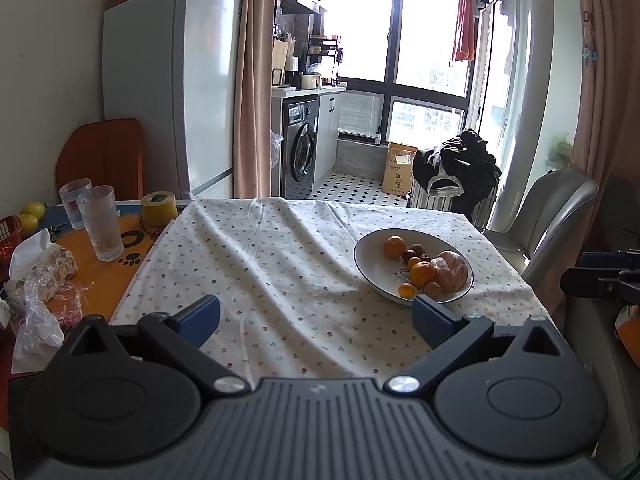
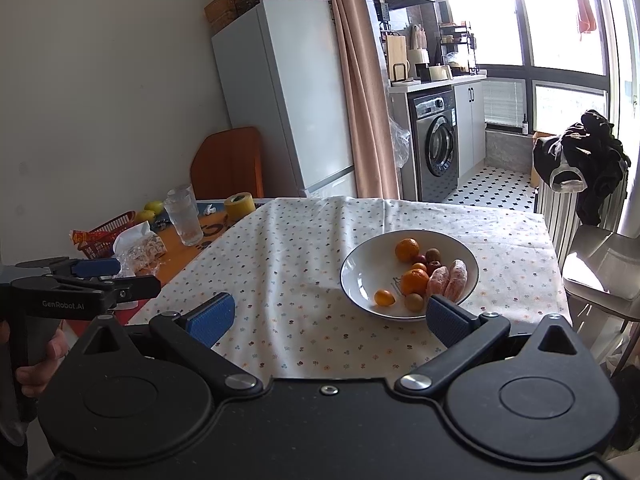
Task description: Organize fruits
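Note:
A white bowl [image 1: 370, 256] [image 2: 360, 272] with a dark rim sits on the flowered tablecloth at the right. It holds two oranges [image 1: 394, 247] [image 2: 407, 249], a small kumquat [image 1: 407, 290] [image 2: 384, 297], peeled citrus halves [image 1: 454, 270] [image 2: 448, 280] and several small brown and red fruits [image 2: 433, 256]. My left gripper [image 1: 316, 318] is open and empty, hovering over the cloth in front of the bowl. My right gripper [image 2: 330, 316] is open and empty too, its right finger just before the bowl's near rim. The left gripper [image 2: 96, 276] also shows from the side in the right wrist view, held by a hand.
Left of the cloth stand two glasses [image 1: 100, 228], a yellow tape roll [image 1: 159, 208], a red basket [image 2: 106, 232], yellow-green fruits [image 2: 150, 208] and crinkled plastic wrapping [image 1: 36, 312]. A grey chair [image 1: 548, 216] stands right of the table. A fridge [image 1: 172, 88] is behind.

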The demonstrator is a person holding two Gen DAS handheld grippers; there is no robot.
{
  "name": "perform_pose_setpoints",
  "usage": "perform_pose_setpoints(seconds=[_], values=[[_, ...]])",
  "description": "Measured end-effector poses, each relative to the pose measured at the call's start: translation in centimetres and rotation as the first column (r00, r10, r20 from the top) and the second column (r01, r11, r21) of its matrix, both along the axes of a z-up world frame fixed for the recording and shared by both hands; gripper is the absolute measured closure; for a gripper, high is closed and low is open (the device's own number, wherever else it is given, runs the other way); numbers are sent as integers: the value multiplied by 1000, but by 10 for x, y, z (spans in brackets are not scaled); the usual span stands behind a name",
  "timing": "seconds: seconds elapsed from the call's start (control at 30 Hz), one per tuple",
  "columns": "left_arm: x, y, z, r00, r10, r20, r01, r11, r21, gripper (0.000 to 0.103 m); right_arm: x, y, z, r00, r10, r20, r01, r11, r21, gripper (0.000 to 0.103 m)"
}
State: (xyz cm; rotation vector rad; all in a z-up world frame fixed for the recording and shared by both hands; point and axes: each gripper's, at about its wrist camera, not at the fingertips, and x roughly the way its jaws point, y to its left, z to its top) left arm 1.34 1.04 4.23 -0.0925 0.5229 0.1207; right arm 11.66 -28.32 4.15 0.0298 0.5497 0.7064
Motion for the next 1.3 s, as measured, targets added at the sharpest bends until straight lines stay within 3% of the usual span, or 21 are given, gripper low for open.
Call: perform_pose_setpoints(seconds=[1.3], values=[[7, -1, -12, 1000, -11, -28, 10, 1000, -25, 2, 5, 7, -10, 1000, 3, -27, -4, 1000, -19, 0]])
